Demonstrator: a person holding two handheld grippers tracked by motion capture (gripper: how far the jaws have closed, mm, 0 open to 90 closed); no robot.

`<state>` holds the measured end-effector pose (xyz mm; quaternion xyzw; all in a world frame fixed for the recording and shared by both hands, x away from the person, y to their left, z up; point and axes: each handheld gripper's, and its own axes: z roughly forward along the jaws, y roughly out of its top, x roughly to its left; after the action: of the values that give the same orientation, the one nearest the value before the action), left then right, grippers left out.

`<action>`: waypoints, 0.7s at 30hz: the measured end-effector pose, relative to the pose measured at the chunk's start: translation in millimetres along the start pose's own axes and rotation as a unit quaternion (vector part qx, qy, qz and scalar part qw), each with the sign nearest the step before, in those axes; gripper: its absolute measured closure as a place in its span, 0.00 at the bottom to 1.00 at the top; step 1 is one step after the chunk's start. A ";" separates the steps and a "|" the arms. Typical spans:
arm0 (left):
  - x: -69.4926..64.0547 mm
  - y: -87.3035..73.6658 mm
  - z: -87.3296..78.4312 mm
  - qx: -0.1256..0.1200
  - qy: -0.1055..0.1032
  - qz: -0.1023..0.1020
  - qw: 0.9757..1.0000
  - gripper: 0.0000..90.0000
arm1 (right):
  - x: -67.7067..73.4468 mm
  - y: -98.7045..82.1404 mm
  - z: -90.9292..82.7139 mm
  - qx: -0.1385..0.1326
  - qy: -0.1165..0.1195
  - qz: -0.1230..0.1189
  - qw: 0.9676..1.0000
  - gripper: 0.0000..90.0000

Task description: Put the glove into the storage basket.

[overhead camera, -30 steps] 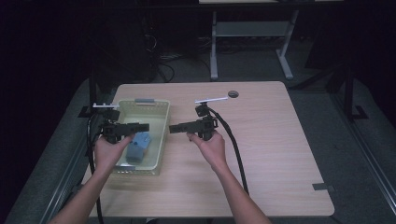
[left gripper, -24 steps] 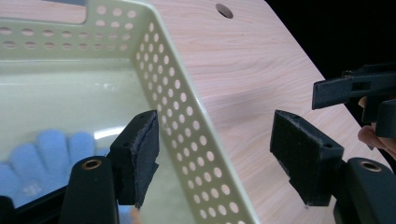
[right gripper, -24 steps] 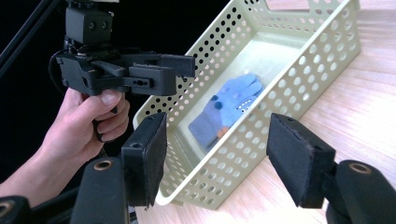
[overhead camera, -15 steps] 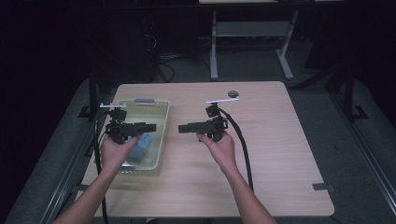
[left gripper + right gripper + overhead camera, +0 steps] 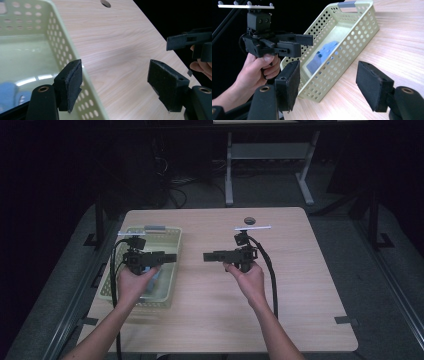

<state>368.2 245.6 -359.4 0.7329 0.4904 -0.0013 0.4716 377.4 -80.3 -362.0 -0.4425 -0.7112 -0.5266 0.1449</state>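
Holding both grippers level, we keep the left gripper [image 5: 170, 256] over the basket [image 5: 167, 237] with the blue cloth [image 5: 322, 56], the right gripper [image 5: 209, 256] over the table [image 5: 300, 285]; both jaws have just been opening and stand wide and empty.

My high view looks forward and down from above my side of the table [image 5: 215, 320], far enough off to take in its whole top. The left gripper view sits close over the table, looking along its tongs [image 5: 113, 82] across the basket [image 5: 75, 62] wall. The right gripper view looks low across the wood at that same basket [image 5: 352, 37], which all three views share.
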 end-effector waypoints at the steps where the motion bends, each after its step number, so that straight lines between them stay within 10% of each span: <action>1: -2.4 0.3 2.0 0.002 -0.001 0.001 1.000 0.31 | -0.9 -0.7 -1.9 -0.003 -0.002 0.000 1.000 0.39; 21: -35.7 -0.2 33.4 0.013 -0.025 0.022 0.999 0.29 | -18.7 -14.2 -41.5 -0.018 -0.020 0.017 1.000 0.37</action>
<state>364.9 196.8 -361.5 0.7491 0.4622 -0.0157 0.4742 366.1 -126.4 -366.7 -0.4673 -0.6970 -0.5276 0.1318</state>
